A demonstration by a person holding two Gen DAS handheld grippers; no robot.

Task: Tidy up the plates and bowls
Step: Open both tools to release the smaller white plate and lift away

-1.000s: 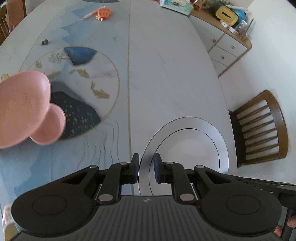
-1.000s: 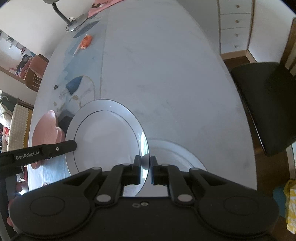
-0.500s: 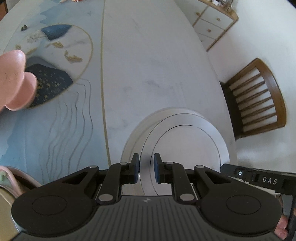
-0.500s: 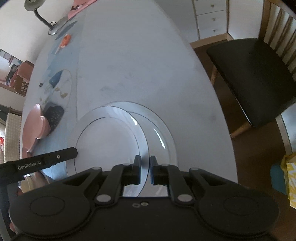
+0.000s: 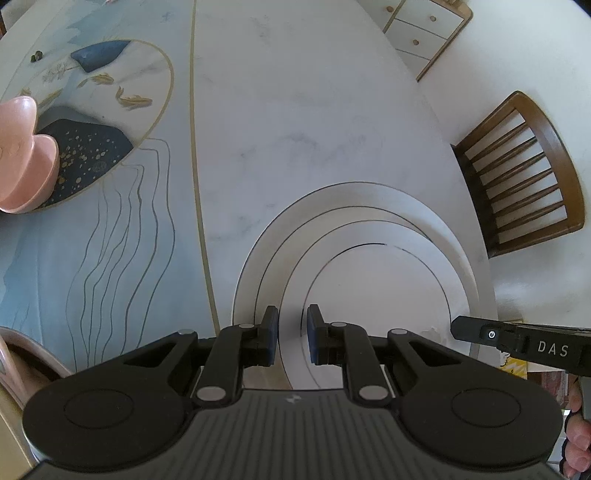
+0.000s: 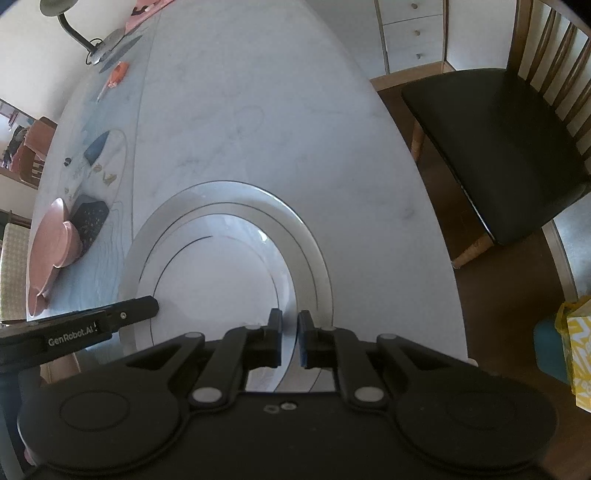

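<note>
A white plate (image 5: 376, 288) with a thin dark rim line is held level between my two grippers. My left gripper (image 5: 291, 332) is shut on its left rim. My right gripper (image 6: 289, 339) is shut on its right rim, with the white plate (image 6: 221, 288) spreading out to the left. Right under it a second, larger white plate (image 5: 351, 195) lies on the table, its rim (image 6: 236, 190) showing as a crescent beyond the held one. I cannot tell whether the two touch. A pink cloud-shaped dish (image 5: 22, 162) sits at the far left (image 6: 51, 243).
The oval marble table (image 5: 295, 110) has a blue painted pattern on its left side. A wooden chair (image 5: 524, 177) and a dark-seated chair (image 6: 498, 147) stand by its right edge. A pinkish bowl rim (image 5: 14, 354) shows at lower left. A lamp (image 6: 74, 29) stands at the far end.
Both grippers have carried the white plate across and down over the second white plate, which now shows only as a crescent. The pink dish has slid toward the left edge of view.
</note>
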